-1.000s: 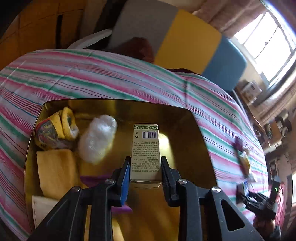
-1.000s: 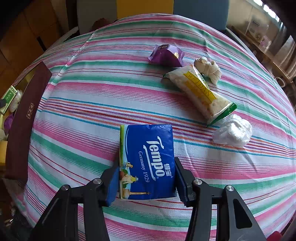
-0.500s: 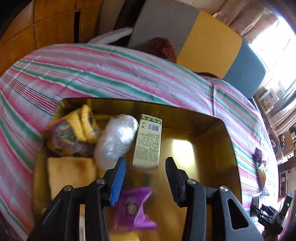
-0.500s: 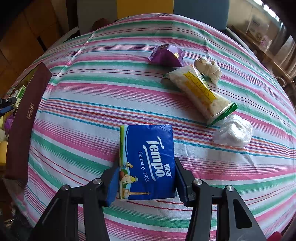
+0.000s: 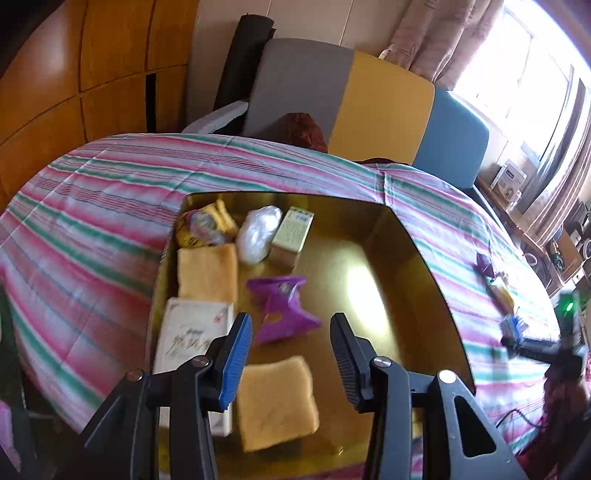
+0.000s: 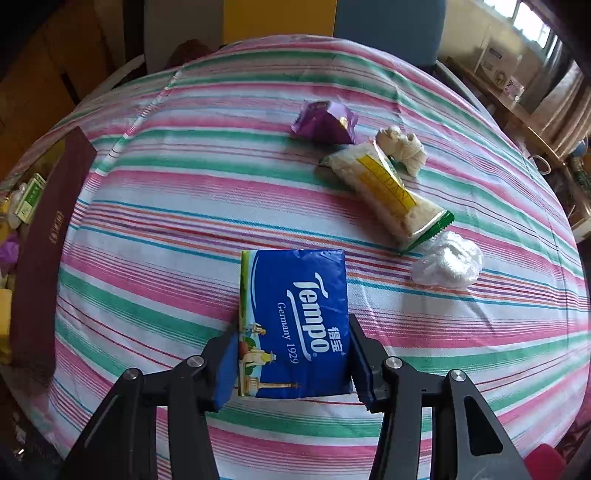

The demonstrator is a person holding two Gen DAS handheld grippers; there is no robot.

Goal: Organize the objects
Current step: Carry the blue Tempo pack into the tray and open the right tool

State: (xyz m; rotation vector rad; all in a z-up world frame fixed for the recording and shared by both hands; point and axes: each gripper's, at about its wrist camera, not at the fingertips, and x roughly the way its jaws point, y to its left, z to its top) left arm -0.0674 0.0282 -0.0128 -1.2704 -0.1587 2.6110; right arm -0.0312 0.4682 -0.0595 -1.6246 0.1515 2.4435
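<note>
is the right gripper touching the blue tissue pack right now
Touching. In the right wrist view the right gripper has both pads pressed against the sides of the blue tissue pack, with no gap on either side.

This is a home, a lived-in sitting or bedroom. A striped cotton cloth [image 6: 258,192] in pink, green and white covers the surface that carries everything; whether a bed or a table lies under it cannot be told. Beyond its far edge stands a sofa [image 5: 369,96] with grey, yellow and blue back cushions, and behind that hang pale patterned curtains [image 5: 436,33] beside a bright window [image 5: 524,85]. Warm wooden cabinet doors [image 5: 92,74] line the wall at the far left corner. Off the right edge, a cluttered low shelf [image 6: 517,96] holds small boxes and household oddments. Snack packets, tissues and sponges lie about.
</note>
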